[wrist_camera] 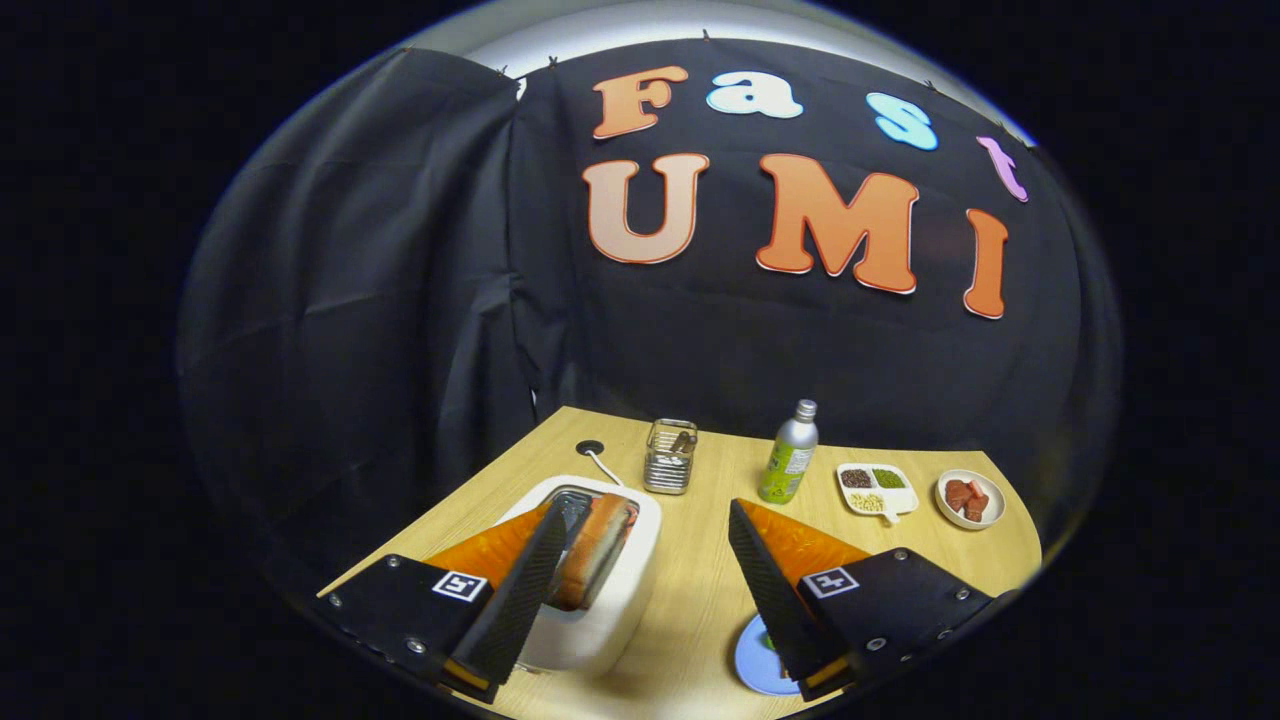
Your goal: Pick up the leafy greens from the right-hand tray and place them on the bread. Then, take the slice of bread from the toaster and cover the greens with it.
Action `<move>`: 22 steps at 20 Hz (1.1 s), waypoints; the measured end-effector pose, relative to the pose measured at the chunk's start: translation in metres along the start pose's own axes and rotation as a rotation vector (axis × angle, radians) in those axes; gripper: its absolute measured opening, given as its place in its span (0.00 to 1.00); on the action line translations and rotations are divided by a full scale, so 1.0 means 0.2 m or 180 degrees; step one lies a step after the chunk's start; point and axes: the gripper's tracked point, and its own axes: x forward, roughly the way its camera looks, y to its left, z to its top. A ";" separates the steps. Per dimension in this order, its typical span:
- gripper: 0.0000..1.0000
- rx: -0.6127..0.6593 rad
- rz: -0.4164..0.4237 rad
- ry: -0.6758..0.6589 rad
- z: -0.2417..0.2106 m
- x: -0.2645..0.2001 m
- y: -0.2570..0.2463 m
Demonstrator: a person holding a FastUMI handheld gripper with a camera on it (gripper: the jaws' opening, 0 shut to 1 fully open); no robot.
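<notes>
A white toaster [610, 620] stands on the wooden table under my left finger. A slice of bread [600, 550] sticks up out of its slot, just inside the left fingertip. My gripper [647, 508] is open wide above the toaster and the fingers hold nothing. A blue plate [755, 665] lies by the base of the right finger, which hides most of it. A small bit of green [767, 640] shows on the plate at the finger's edge. I cannot tell what else lies on the plate.
Beyond the fingers stand a metal wire holder [670, 457], a silver bottle with a green label [790, 455], a white divided tray [877, 490] and a small bowl of red pieces [970, 497]. A cable [603, 465] runs from the toaster to a hole in the table.
</notes>
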 end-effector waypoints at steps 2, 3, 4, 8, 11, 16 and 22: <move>0.98 -0.0054 0.0043 0.0025 -0.03 0.04 0.06; 0.98 -0.0063 0.0048 0.0039 -0.04 0.06 0.08; 0.98 -0.0051 0.0054 0.0051 -0.05 0.08 0.10; 0.91 -0.0044 0.0081 0.0202 -0.14 0.15 0.17; 0.78 -0.0118 0.0023 0.0248 -0.18 0.19 0.17; 0.43 -0.0059 -0.0042 0.0363 -0.24 0.24 0.15; 0.06 -0.0040 0.0034 0.0329 -0.20 0.22 0.17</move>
